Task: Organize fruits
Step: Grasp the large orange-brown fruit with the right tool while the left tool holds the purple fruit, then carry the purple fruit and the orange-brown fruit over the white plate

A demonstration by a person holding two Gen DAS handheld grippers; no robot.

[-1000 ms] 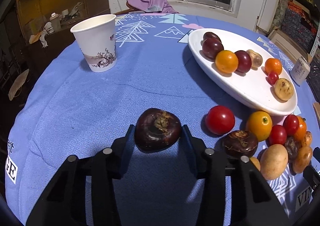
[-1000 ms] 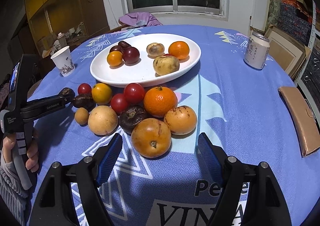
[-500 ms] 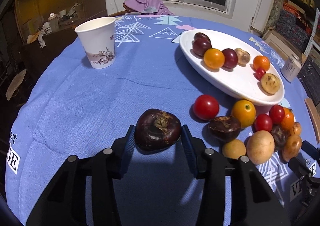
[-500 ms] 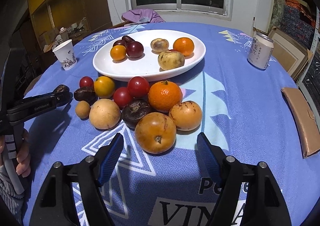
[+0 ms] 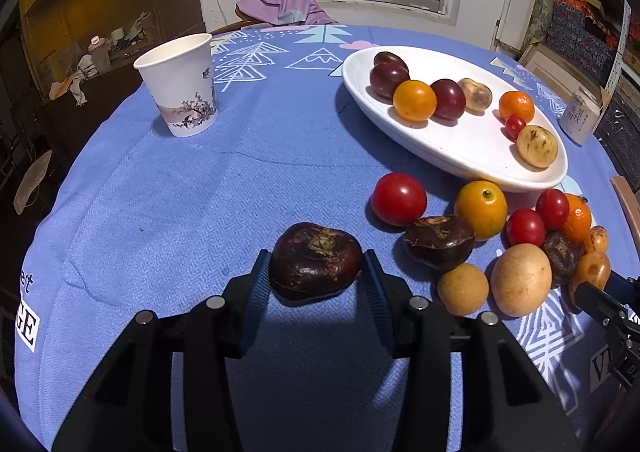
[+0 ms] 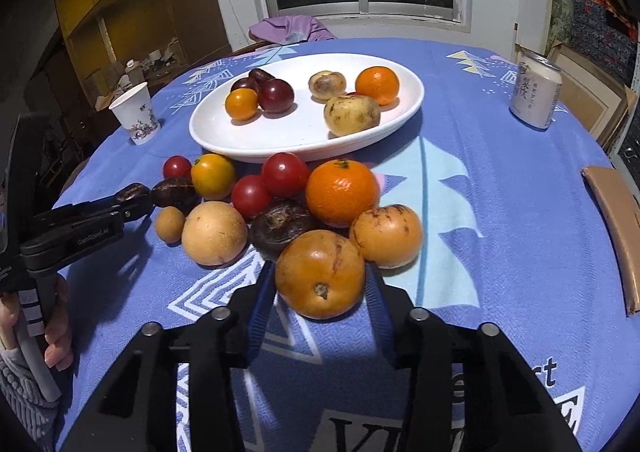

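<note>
Between our left gripper's [image 5: 316,276] pads sits the dark water chestnut [image 5: 315,267], clamped and lifted short of the white plate [image 5: 460,156]. Our right gripper [image 6: 320,288] closes around the orange fruit [image 6: 320,279], pads touching its sides. We squeeze gently, lift straight, and avoid nudging neighbours.

fruit tally around the white plate

eight fruits are lying on the white plate [image 6: 208,132]: three plums [image 6: 276,95], two pale brownish fruits [image 6: 351,114], one yellow tomato [image 6: 241,104], one tangerine [image 6: 377,84] and one small red tomato [image 5: 514,127]. twelve are sitting in front of the plate: three red tomatoes [image 6: 284,174], three dark brown fruits [image 6: 280,228], two tan fruits [image 6: 214,232], two orange-brown fruits [image 6: 320,278], another yellow tomato and another tangerine. one paper cup [image 6: 136,118] and one can [image 6: 536,92] are flanking the plate.
</note>
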